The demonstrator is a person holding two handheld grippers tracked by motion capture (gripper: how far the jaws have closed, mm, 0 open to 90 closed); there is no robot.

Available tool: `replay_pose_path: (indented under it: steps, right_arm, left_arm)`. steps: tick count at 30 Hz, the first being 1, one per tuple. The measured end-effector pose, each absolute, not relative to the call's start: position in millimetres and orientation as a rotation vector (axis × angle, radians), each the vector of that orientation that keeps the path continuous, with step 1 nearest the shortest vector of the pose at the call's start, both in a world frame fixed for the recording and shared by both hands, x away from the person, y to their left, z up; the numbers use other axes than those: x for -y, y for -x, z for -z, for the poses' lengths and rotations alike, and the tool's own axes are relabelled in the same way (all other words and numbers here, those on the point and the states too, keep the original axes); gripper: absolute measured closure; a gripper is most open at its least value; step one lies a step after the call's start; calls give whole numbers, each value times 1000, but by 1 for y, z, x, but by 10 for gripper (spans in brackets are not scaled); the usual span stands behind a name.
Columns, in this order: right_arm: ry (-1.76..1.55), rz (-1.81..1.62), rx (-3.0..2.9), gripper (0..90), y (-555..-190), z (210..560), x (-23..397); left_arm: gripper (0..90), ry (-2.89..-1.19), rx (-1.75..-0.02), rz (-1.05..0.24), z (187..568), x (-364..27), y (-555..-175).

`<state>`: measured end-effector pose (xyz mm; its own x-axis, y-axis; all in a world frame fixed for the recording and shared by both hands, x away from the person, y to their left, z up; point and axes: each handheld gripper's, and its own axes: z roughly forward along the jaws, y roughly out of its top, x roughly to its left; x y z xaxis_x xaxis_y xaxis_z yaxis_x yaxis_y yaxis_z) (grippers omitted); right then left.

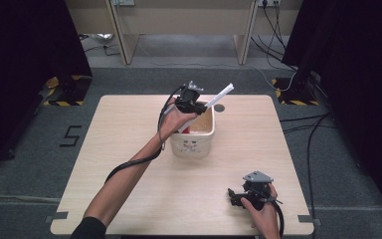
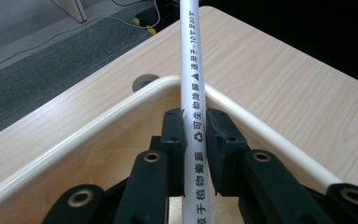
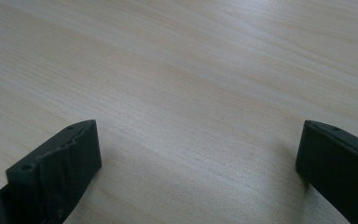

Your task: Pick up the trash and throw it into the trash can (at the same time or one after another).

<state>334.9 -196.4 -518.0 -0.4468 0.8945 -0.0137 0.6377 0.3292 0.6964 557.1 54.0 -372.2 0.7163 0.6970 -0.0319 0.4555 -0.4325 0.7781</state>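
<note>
Bin [image 1: 193, 144]: cream, mid-tabletop [image 1: 129, 129]; red-and-white item inside, unclear.
Left gripper [image 2: 195, 154]: jaws clamp white tube [image 2: 189, 65] over bin rim.
Right gripper [image 3: 196, 154]: jaws apart, empty, above tabletop.

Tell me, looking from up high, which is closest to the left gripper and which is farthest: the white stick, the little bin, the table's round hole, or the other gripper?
1. White stick: clamped in the left gripper.
2. Bin: right beneath it.
3. Round hole: just right of the bin's far corner.
4. Right gripper: at the table's near right edge.
</note>
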Motion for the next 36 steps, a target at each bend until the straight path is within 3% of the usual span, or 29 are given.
replay_pose_path:
  steps: [14, 24, 36]
  right_arm:
    - [-1355, -886, -2200, 2, -335, 518, 196]
    - [-1354, -883, -2203, 2, -335, 518, 196]
    - [-1354, -884, -2201, 2, -335, 518, 196]
  left_arm:
    - [634, -2093, -867, -390, 365, -58, -551]
    - [434, -2063, -884, -360, 359, -66, -541]
    - [323, -2028, -871, -329, 348, -87, -520]
